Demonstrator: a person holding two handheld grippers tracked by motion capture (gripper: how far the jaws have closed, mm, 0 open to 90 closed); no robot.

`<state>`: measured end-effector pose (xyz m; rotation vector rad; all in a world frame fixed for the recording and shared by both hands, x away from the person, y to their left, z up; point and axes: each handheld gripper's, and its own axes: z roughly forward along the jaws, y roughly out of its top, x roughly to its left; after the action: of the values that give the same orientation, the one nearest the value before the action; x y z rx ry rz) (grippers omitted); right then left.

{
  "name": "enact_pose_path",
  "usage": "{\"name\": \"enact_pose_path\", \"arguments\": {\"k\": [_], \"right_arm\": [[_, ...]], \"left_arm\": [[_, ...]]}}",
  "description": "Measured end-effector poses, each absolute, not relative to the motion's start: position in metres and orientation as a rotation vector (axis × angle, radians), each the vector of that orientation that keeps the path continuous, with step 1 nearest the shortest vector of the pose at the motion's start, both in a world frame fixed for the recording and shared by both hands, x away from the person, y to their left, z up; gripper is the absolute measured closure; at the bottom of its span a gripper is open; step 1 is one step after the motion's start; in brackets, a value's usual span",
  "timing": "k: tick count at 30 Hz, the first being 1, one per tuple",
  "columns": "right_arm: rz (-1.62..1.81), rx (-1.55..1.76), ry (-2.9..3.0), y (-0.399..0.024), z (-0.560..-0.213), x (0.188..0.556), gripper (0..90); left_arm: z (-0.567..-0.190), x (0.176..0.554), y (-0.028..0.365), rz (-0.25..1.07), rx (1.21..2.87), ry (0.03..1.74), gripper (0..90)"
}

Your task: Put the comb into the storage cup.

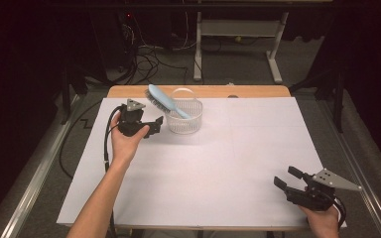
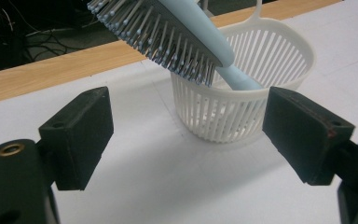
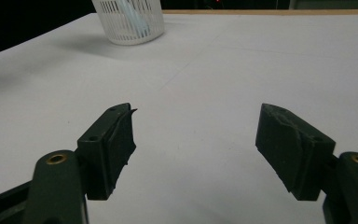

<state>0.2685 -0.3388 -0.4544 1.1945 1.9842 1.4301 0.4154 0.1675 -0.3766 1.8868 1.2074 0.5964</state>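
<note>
A light blue hairbrush [image 1: 164, 101] sits propped in a small white slatted basket [image 1: 184, 119] at the far left of the tabletop [image 1: 218, 163], near its wooden back edge. The handle end is down inside the basket; the bristled head leans out over the rim, up and to the left, bristles facing down. In the left gripper view the brush [image 2: 177, 32] hangs just above and ahead of the claw, with the basket [image 2: 242, 98] directly behind the gap between the jaws. The left claw [image 1: 156, 124] is held just left of the basket, jaws spread wide and holding nothing, close to the basket wall but apart from it. The right claw [image 1: 287, 177] rests well away at the near right corner, also spread and empty, pointing across the bare white surface toward the far-off basket [image 3: 130, 18]. The work in hand appears to be the brush and its basket, whether settling it or taking it out. To do it well, the left claw would likely need to rise and close across the brush's solid back or neck rather than the bristles, squarely and not at the tip. The light basket may tip or slide under the leaning weight, so a slow approach is wise; the right claw could come over to steady the rim.
</note>
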Motion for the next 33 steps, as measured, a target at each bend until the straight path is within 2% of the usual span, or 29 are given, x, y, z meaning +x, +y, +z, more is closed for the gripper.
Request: {"name": "enact_pose_path", "arguments": {"k": [33], "right_arm": [[1.427, 1.197, 1.986, -0.338, -0.455, 0.269, 28.3]], "left_arm": [[-0.373, 0.392, 0.174, 0.586, 1.864, 1.158, 16.7]]}}
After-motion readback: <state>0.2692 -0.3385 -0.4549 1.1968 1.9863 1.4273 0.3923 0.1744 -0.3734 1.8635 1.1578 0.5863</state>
